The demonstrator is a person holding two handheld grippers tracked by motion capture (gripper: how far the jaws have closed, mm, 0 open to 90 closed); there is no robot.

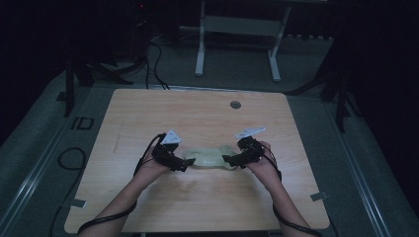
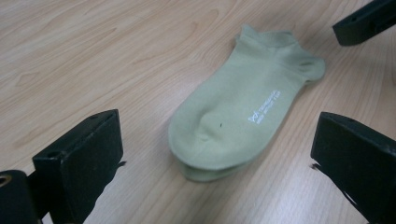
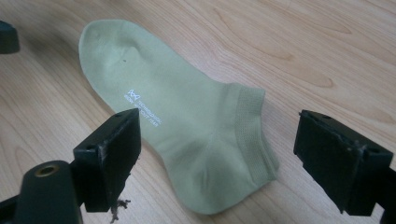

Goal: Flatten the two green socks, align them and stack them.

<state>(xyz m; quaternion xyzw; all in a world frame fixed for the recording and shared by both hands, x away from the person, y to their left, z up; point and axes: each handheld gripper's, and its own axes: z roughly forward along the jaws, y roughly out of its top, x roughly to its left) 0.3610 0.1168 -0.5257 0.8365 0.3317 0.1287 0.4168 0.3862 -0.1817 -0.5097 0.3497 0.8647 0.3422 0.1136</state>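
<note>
A pale green ankle sock (image 1: 210, 158) lies flat on the wooden table (image 1: 197, 118), toe toward my left gripper and cuff toward my right. In the left gripper view the sock (image 2: 238, 116) shows small white print, and a second layer peeks out under its toe. My left gripper (image 1: 187, 164) is open at the toe end, its jaws (image 2: 217, 144) wide apart and off the fabric. My right gripper (image 1: 228, 160) is open at the cuff end. Its jaws (image 3: 224, 135) straddle the sock (image 3: 182, 121) without touching it.
A round grommet (image 1: 235, 104) sits in the table's far middle. A white desk frame (image 1: 237, 44) stands on the floor beyond, and cables (image 1: 69, 158) lie at the left. The tip of the right gripper (image 2: 364, 21) shows in the left gripper view.
</note>
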